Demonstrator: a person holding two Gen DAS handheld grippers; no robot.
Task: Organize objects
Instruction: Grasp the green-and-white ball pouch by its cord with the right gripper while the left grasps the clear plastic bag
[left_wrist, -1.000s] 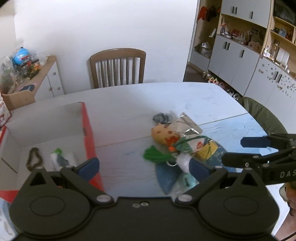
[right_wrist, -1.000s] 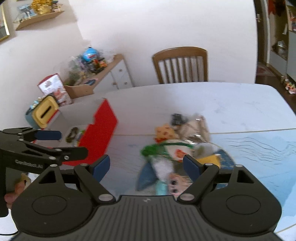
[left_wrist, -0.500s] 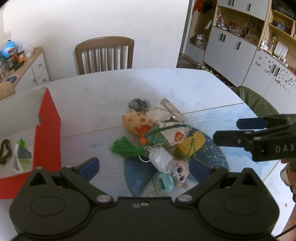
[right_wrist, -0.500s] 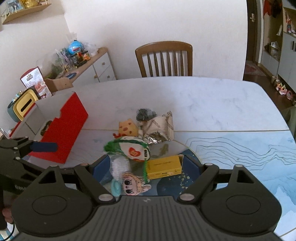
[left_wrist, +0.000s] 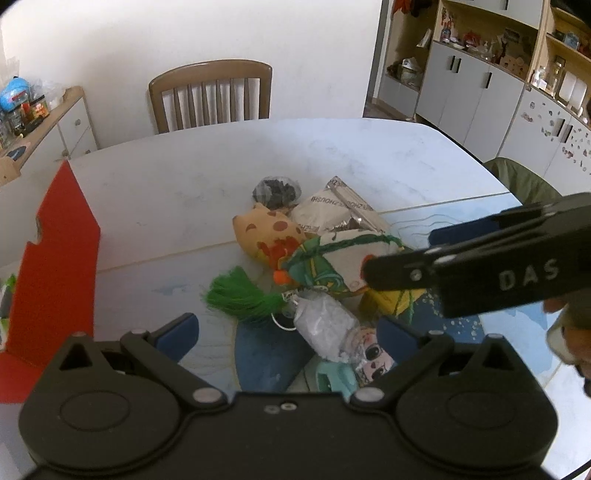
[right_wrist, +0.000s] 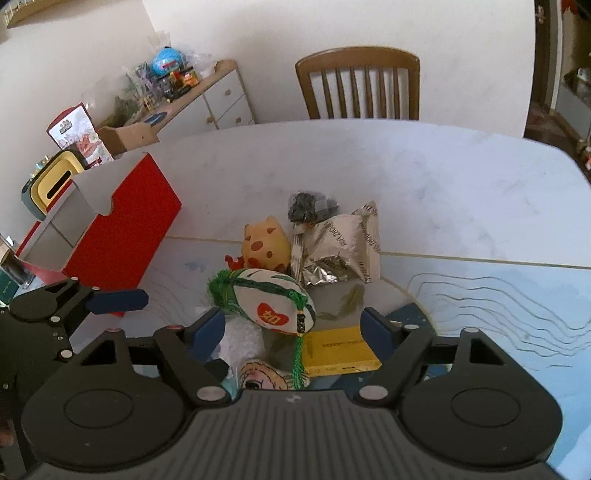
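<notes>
Green cords are tangling the pile of small toys on the table (right_wrist: 461, 177): a white sachet (right_wrist: 275, 301) is lying against a yellow box (right_wrist: 341, 352) and a doll (right_wrist: 264, 376). Right gripper (right_wrist: 291, 328) is closing around the sachet, pads not yet pressing. Left gripper (left_wrist: 286, 332) is hanging open over a crinkly packet (left_wrist: 325, 326). Likely risk: the cord is looping over neighbours, so a lift could drag them along. Red box (right_wrist: 122, 240) is waiting well apart.

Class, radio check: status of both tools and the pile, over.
Left tool open, empty. Right tool closing, wide, over the white pouch, gripping nothing. Toy pile tangled. Red box alongside.
</notes>
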